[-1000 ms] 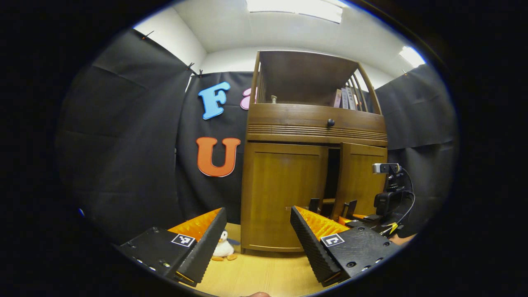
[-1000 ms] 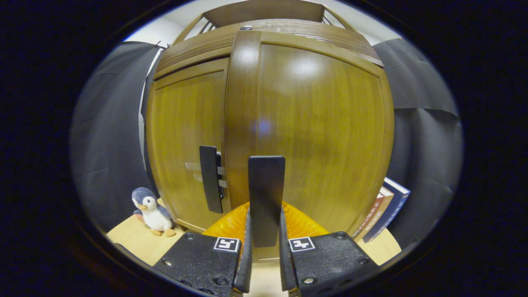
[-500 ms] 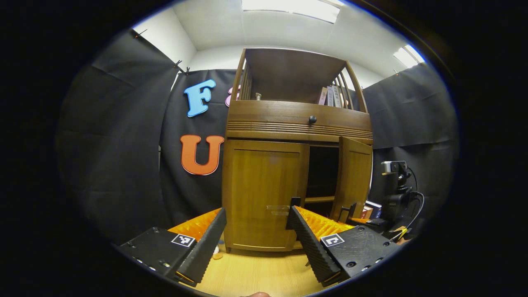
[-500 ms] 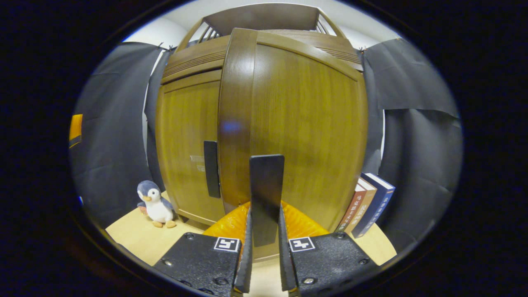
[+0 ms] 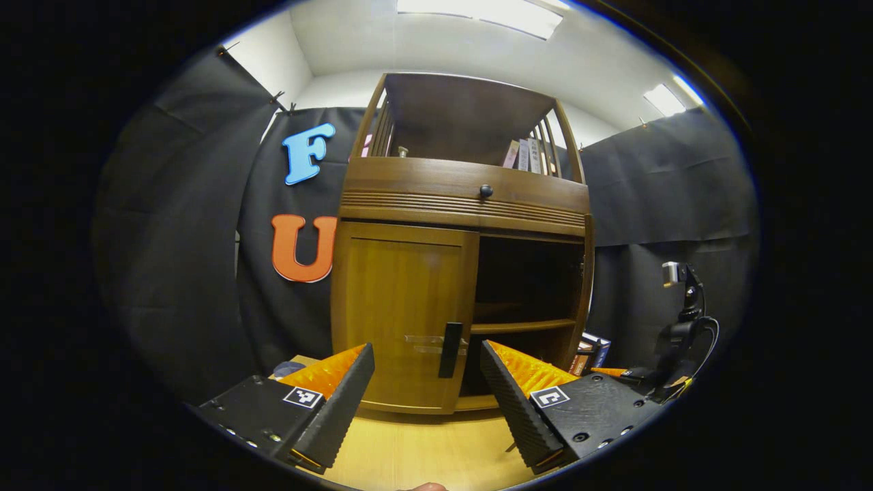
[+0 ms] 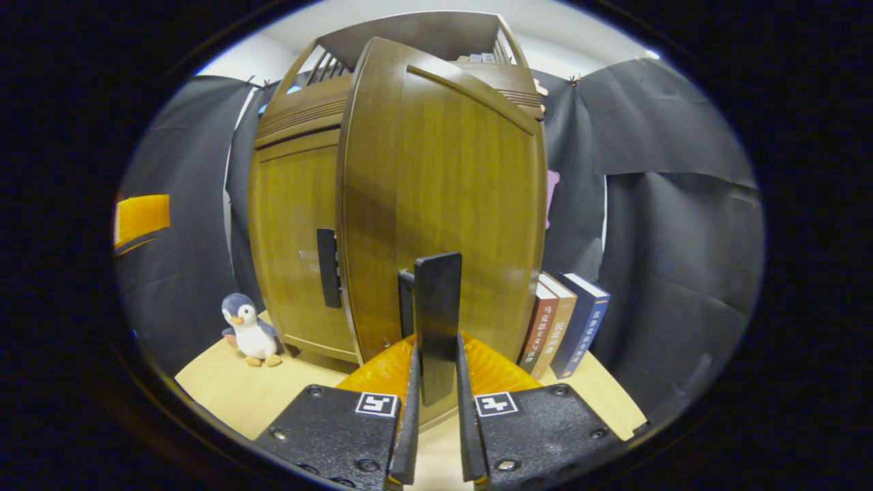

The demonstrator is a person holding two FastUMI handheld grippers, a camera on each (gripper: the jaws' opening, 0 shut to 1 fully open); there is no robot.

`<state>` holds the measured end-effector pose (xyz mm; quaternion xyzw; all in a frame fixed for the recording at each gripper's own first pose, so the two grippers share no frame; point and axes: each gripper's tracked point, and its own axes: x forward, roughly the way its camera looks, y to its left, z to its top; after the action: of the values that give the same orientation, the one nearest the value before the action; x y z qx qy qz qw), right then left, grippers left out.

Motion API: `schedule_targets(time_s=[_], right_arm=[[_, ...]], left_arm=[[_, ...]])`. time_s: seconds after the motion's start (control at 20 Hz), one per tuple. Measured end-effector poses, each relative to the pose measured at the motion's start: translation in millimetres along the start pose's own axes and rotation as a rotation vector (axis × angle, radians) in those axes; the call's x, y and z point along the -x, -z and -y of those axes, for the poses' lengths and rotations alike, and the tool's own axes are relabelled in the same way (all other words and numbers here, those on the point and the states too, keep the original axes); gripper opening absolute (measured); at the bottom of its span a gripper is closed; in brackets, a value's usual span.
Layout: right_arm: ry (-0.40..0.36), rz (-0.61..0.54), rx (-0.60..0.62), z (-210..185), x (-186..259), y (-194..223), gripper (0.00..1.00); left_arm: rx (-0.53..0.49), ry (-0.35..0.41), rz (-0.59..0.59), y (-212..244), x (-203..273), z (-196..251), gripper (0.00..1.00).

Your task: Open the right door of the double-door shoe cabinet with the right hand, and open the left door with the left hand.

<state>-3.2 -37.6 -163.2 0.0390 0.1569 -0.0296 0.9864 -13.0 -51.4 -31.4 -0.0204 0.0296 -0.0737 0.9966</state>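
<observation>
Right hand-held gripper (image 6: 434,416) pinching the right door's handle (image 6: 436,320); right door (image 6: 436,204) swung wide. Left hand-held gripper (image 5: 426,389) spread, short of the shut left door (image 5: 402,314).

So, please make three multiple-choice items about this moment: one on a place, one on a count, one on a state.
1. Where does the small plush penguin sit?
A. on the floor left of the brown wooden shoe cabinet
B. on the top shelf
C. inside the cabinet

2. How many upright books stand beside the cabinet's right door?
A. one
B. three
C. five

3. What is the state of the left door?
A. removed
B. wide open
C. closed

Answers:
1 A, the right gripper view shows it on the floor.
2 B, three spines show there.
3 C, it lies flush while the right claw grips the open door's black handle and the left claw is open.
</observation>
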Motion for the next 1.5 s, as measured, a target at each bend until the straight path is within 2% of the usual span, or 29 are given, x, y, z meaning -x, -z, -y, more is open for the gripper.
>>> schedule_targets(time_s=[0.3, 0.6, 0.7, 1.1, 1.15, 1.2, 1.25, 1.3, 1.35, 1.4, 1.5], right_arm=[[0.080, -0.019, 0.008, 46.8, 25.2, 10.2, 0.25], [0.132, 0.001, -0.028, 82.3, 41.9, 5.5, 0.24], [0.134, -0.001, -0.039, 90.7, 42.2, 6.2, 0.19], [0.183, 0.003, -0.113, 131.5, 47.8, 8.5, 0.19], [0.179, 0.003, -0.121, 133.9, 47.1, 7.8, 0.14], [0.172, 0.000, -0.118, 134.9, 48.6, 9.0, 0.19], [0.168, -0.003, -0.110, 136.8, 47.0, 9.2, 0.18], [0.165, -0.001, -0.108, 137.5, 47.4, 8.4, 0.12], [0.165, -0.002, -0.108, 136.1, 47.9, 7.6, 0.14], [0.162, -0.002, -0.108, 136.3, 47.4, 7.4, 0.06], [0.160, -0.002, -0.106, 136.9, 47.4, 7.5, 0.08]], left_arm=[[-0.002, 0.058, -0.015, 4.7, -9.5, 25.9, 0.95], [-0.017, 0.082, -0.020, 5.8, -17.6, 45.0, 0.95], [-0.014, 0.088, -0.022, 8.7, -22.7, 50.6, 0.95], [-0.001, 0.119, -0.053, 26.1, -50.9, 69.9, 0.95], [0.001, 0.125, -0.058, 28.1, -55.3, 72.5, 0.95], [0.001, 0.130, -0.061, 30.2, -58.8, 74.6, 0.95], [-0.003, 0.133, -0.062, 31.8, -62.7, 76.3, 0.95], [-0.008, 0.134, -0.063, 33.3, -67.8, 77.4, 0.95], [-0.012, 0.133, -0.067, 34.4, -72.8, 77.6, 0.95], [-0.016, 0.132, -0.067, 35.1, -77.5, 77.9, 0.95], [-0.027, 0.125, -0.063, 37.4, -91.6, 76.2, 0.95]])
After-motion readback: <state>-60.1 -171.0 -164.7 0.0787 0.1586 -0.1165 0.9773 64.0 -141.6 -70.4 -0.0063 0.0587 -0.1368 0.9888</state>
